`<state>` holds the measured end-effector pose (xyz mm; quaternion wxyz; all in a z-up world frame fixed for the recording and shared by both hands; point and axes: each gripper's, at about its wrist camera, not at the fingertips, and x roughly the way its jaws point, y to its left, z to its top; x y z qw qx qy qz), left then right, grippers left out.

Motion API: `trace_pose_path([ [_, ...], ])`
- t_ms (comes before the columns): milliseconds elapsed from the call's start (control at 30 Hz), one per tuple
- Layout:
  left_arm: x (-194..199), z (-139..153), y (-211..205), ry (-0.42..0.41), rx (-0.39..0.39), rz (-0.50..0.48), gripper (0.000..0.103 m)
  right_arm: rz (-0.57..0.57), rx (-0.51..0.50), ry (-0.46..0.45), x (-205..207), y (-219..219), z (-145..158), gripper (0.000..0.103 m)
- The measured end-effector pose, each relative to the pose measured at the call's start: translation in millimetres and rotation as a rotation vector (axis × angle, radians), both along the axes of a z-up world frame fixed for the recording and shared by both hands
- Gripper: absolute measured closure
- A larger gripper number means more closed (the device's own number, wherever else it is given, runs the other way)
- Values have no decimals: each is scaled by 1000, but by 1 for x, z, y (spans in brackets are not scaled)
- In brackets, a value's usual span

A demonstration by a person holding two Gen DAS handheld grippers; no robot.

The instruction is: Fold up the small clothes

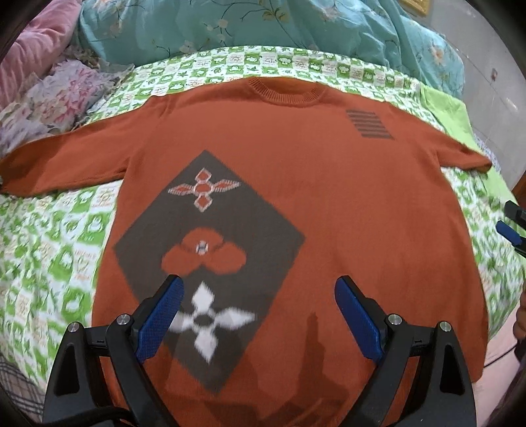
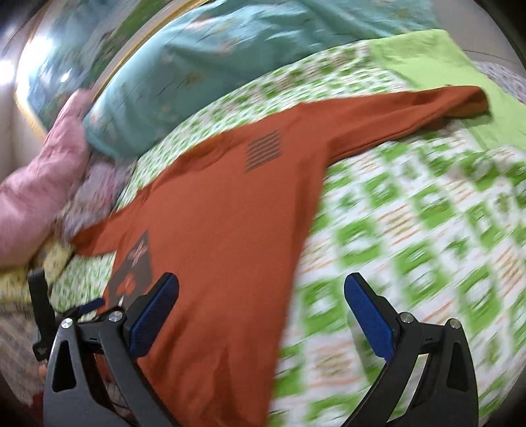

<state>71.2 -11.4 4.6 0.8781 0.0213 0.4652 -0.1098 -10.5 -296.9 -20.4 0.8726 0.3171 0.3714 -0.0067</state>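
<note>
Blue-padded left hand-held gripper [image 1: 258,289], left wrist view: jaws wide apart, empty, poised above the lower front of an orange sweater [image 1: 345,203]. Sweater lies face up and spread flat on the bed's green-and-white checked sheet [image 1: 49,256], neckline away from the camera, both sleeves stretched out to either side, hem toward the camera. Front carries a dark diamond panel [image 1: 210,262] with flower motifs and a small block of dark stripes [image 1: 370,124] near one shoulder. Teal floral quilt [image 1: 263,26] and pink bedding [image 1: 36,42] heaped beyond the collar. Right hand-held gripper [image 1: 513,226] glimpsed at the frame's edge, beside the sweater's side. Right wrist view, blurred: right hand-held gripper [image 2: 261,289] likewise has jaws apart and empty, hovering over the sweater's side edge, one finger above knit, the other above bare sheet. Outstretched sleeve [image 2: 411,108] reaches onto a plain lime cloth [image 2: 437,56]. Progress, as judged: no fold is visible yet; garment only laid out. Sleeves and body all remain to be folded.
</note>
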Motion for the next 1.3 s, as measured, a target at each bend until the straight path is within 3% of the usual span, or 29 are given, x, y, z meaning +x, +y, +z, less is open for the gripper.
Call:
trace_pose_path([
  [267, 55, 15, -7, -7, 42, 40, 9, -210, -47, -12, 10, -136, 18, 8],
  [433, 87, 17, -14, 2, 51, 58, 9, -371, -21, 19, 26, -236, 13, 26],
  [500, 99, 15, -16, 9, 49, 65, 9, -418, 15, 42, 40, -275, 3, 31],
  [567, 109, 10, -19, 27, 46, 69, 9, -450, -26, 96, 59, -305, -10, 35],
  [767, 127, -4, -31, 71, 54, 62, 9, -441, -32, 263, 99, -353, -68, 42],
  [833, 129, -8, -32, 78, 51, 57, 9, -408, -30, 283, 108, -353, -79, 47],
  [900, 129, -11, -32, 86, 49, 52, 9, -395, -53, 271, 104, -348, -74, 95],
  [967, 127, -15, -31, 94, 41, 51, 9, -390, -13, 182, 101, -339, -56, 95],
  [1067, 125, -16, -28, 100, 15, 52, 9, -306, -53, 56, 109, -300, -8, 95],
  [1200, 117, -14, -23, 94, -18, 43, 9, -103, 10, -119, 128, -213, 50, 95],
  [1300, 109, -8, -15, 77, -43, 41, 9, 34, 98, -185, 152, -142, 67, 95],
])
